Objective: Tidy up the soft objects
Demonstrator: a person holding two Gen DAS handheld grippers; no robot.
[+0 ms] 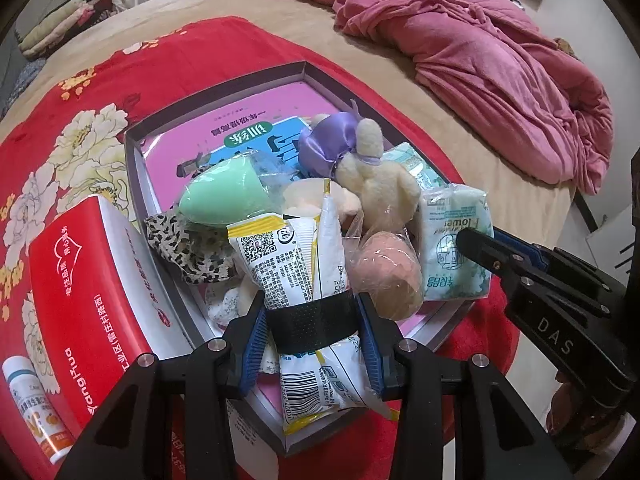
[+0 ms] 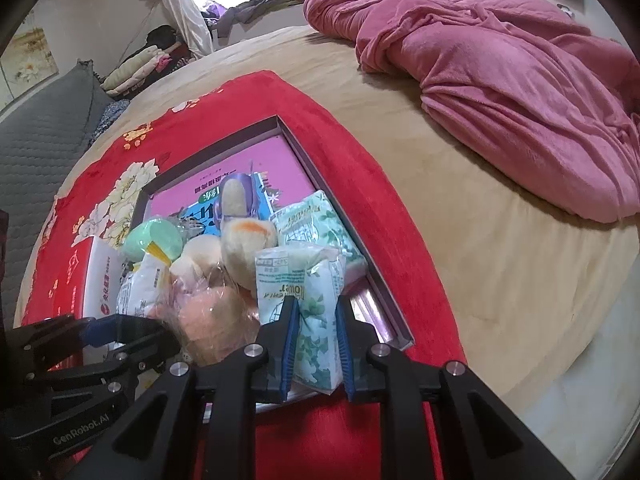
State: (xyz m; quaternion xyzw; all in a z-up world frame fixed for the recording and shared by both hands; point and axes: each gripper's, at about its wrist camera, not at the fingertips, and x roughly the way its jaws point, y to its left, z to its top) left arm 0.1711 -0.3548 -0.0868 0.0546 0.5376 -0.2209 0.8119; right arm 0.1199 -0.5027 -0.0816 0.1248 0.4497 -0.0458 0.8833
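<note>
Currently we judge the step in hand to be the placing of two soft packs into the shallow box (image 1: 134,148), which rests on the red floral cloth (image 1: 100,92) on the bed. To do it well, we lower each pack onto the pile, keep it inside the box walls, and part the fingers only once the pack is supported; a crowded pile may let a pack slide over the near rim.

Nearest in the left wrist view, the left gripper (image 1: 312,326) has its fingers part-way apart and clamped on the yellow-and-white snack packet (image 1: 296,256), pads pressing both sides. The packet stands over the near end of the box, against the peach sponge (image 1: 386,276).

In the right wrist view, the right gripper (image 2: 318,338) has its fingers narrowly apart with the green tissue pack (image 2: 308,292) between them; we cannot tell whether the pads still press it. The pack sits at the near right corner of the box.

Farther in lie the cream plush toy (image 1: 380,188) and the green sponge (image 1: 220,192).
</note>
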